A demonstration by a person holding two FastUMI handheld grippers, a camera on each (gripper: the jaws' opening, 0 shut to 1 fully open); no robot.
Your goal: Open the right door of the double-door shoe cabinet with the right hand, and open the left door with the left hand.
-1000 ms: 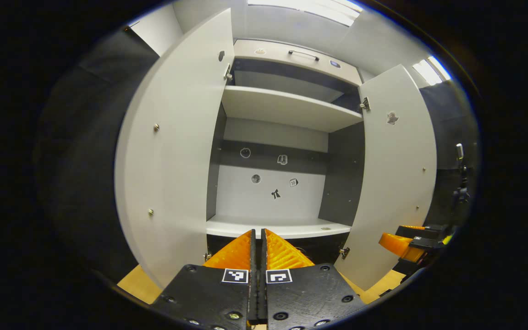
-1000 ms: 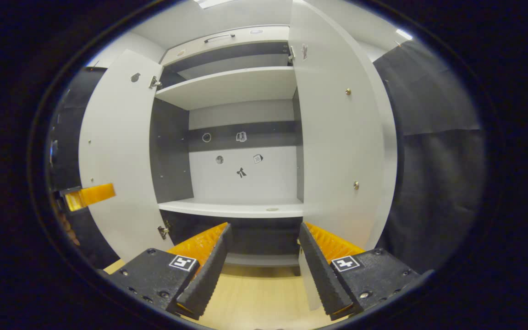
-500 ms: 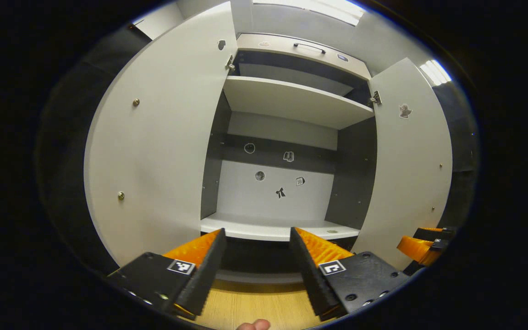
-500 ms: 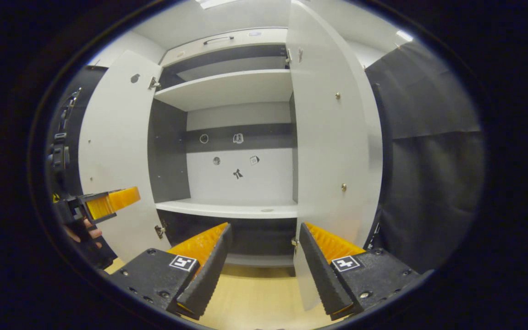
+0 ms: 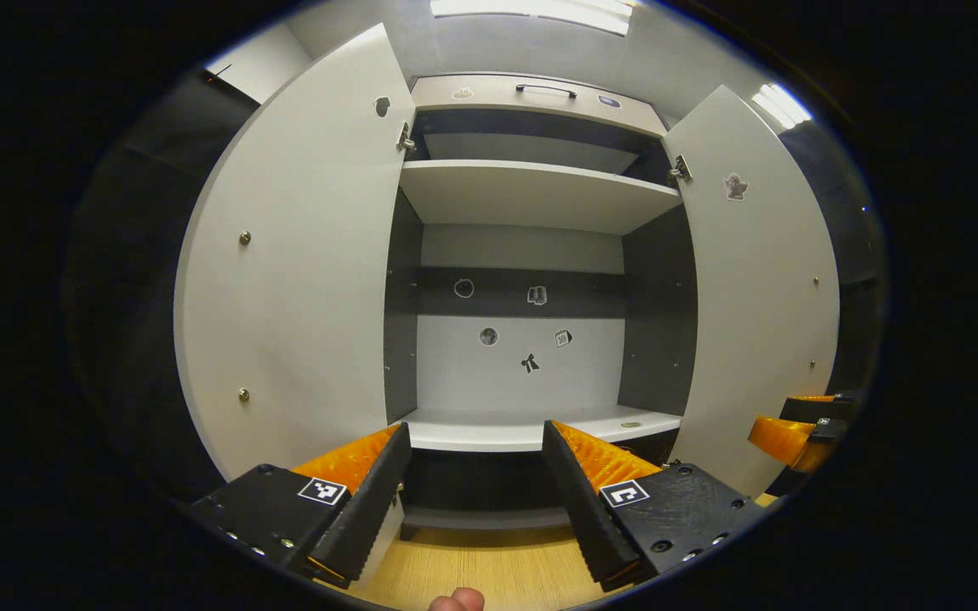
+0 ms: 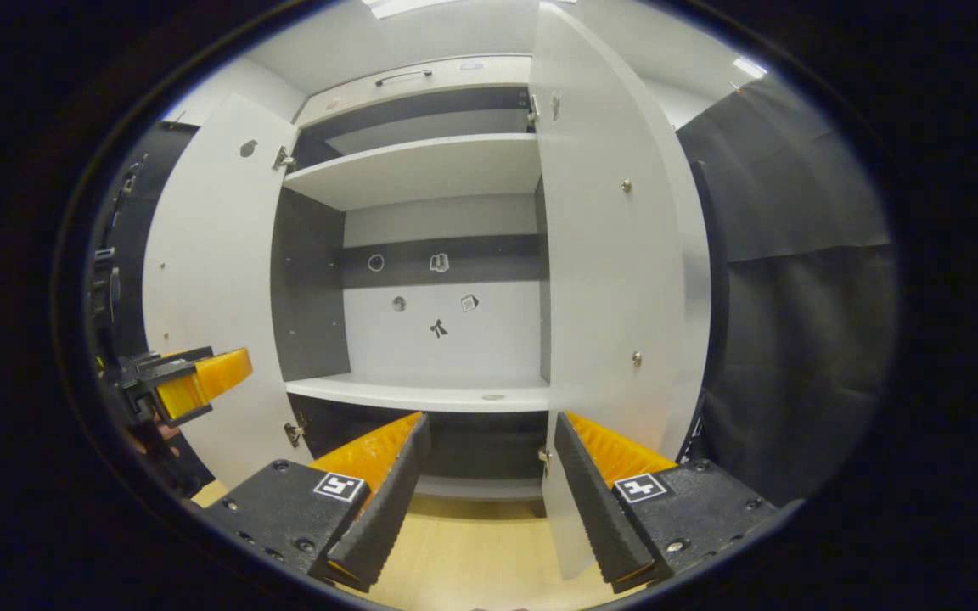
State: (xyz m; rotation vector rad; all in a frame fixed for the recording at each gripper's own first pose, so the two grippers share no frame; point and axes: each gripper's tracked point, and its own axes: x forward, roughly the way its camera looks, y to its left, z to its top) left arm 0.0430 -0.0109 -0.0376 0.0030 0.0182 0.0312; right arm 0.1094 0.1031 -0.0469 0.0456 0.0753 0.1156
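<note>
The white shoe cabinet stands with both doors swung wide. In the left gripper view the left door hangs at the left and the right door at the right, with bare shelves between them. My left gripper is open, empty, and back from the cabinet. My right gripper peeks out beyond the right door. In the right gripper view the right door is close at the right and the left door at the left. My right gripper is open and holds nothing. The left gripper shows beside the left door.
A drawer front with a handle runs across the cabinet top. Small stickers dot the back panel. Light wooden floor lies below the cabinet. Black cloth walls flank both sides. A fingertip shows at the bottom edge.
My left gripper went from shut to open and pulled back from the left door, which swung wider. The right gripper stayed open and barely moved.
</note>
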